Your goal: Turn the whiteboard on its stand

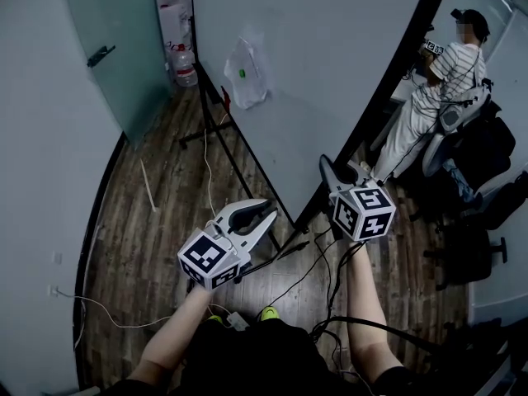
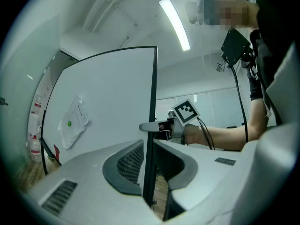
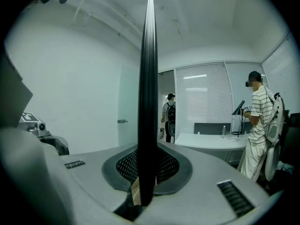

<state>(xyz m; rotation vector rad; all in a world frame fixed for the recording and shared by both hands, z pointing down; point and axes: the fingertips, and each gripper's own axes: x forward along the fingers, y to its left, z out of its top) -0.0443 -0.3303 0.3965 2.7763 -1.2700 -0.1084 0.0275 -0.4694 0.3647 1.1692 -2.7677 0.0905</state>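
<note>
The whiteboard stands on its black stand, seen from above, with a plastic sleeve of paper stuck to its face. Its black frame edge runs down toward me. My right gripper is shut on that edge; in the right gripper view the edge rises straight out of the pressed pads. My left gripper is lower on the same edge. In the left gripper view the edge passes between its open jaws, with a gap on the right side.
A person in a striped shirt stands at the right by office chairs and a desk. Another person with a backpack is in a doorway. Water bottles and a glass door are behind. Cables trail on the floor.
</note>
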